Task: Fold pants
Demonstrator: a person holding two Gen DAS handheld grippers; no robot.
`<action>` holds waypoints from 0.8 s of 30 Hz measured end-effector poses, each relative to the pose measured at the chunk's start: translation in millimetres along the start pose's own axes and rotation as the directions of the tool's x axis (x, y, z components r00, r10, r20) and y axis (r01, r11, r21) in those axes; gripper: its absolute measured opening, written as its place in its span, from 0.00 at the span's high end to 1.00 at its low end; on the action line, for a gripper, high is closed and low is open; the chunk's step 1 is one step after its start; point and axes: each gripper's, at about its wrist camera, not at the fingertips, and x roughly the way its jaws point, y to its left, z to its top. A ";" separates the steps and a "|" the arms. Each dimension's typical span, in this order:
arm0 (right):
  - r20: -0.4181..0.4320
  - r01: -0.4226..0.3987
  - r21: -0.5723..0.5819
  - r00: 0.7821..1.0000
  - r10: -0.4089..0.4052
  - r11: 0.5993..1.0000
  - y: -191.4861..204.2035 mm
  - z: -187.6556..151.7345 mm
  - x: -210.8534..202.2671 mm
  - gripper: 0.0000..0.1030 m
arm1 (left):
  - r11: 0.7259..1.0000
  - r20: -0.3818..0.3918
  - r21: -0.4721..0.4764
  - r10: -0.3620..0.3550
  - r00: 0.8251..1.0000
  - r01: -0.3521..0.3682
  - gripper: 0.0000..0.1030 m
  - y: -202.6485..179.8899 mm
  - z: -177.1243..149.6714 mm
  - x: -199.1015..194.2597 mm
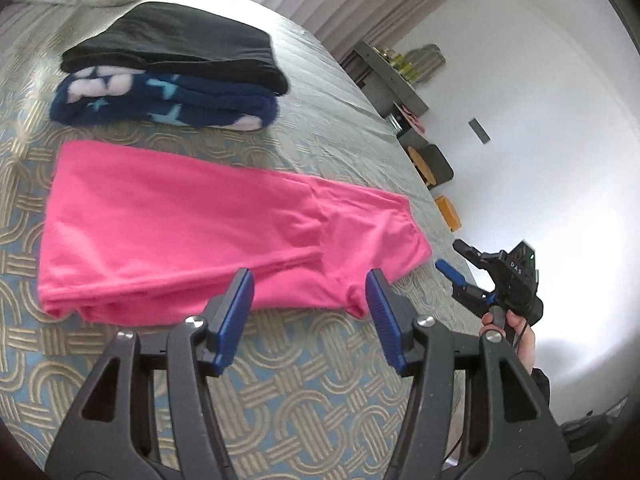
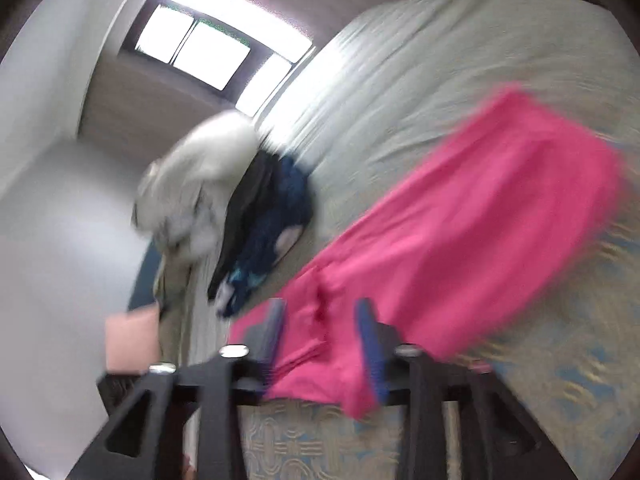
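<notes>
The pants (image 1: 192,232) lie flat on the bed (image 1: 312,412), folded lengthwise so the legs lie stacked, just ahead of the left claw (image 1: 310,292). Their waistband end points toward the right claw (image 1: 460,264), the leg ends run off to the left claw's far left. Both claws stand wide open and hold nothing. The left claw hovers over the near long edge; in its view the right claw sits just off the waistband corner, apart from the cloth.

The step in hand looks like the cross fold, waistband toward the hems or the reverse. To do it well, I judge each claw should pinch both stacked layers at one corner of the same short end (a pinch on the top layer alone would peel the legs apart). Lift only enough to clear the bed, carry the end over level, and lay the edges even before letting go.

The right wrist view is badly blurred, so contact there cannot be told.

Beyond the pants, well ahead of the left claw, a black garment (image 1: 176,48) rests on a blue fleece (image 1: 168,104); keep the fold short of that stack.
</notes>
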 end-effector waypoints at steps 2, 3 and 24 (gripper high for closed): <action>0.052 -0.025 0.130 0.998 0.018 0.991 -42.2 3.4 -28.2 0.49 | 1.000 -0.006 0.024 -0.004 1.000 0.005 0.41 -18.3 -2.3 7.7; 0.069 -0.044 0.168 0.997 0.033 0.985 -56.1 4.5 -36.7 0.48 | 0.999 -0.014 0.048 -0.005 1.000 0.006 0.38 -34.1 -5.3 15.5; 0.029 0.109 0.204 0.993 -0.117 0.973 -128.3 81.1 -3.2 0.44 | 0.896 -0.133 0.424 0.209 0.969 -0.135 0.27 -182.7 -54.1 195.6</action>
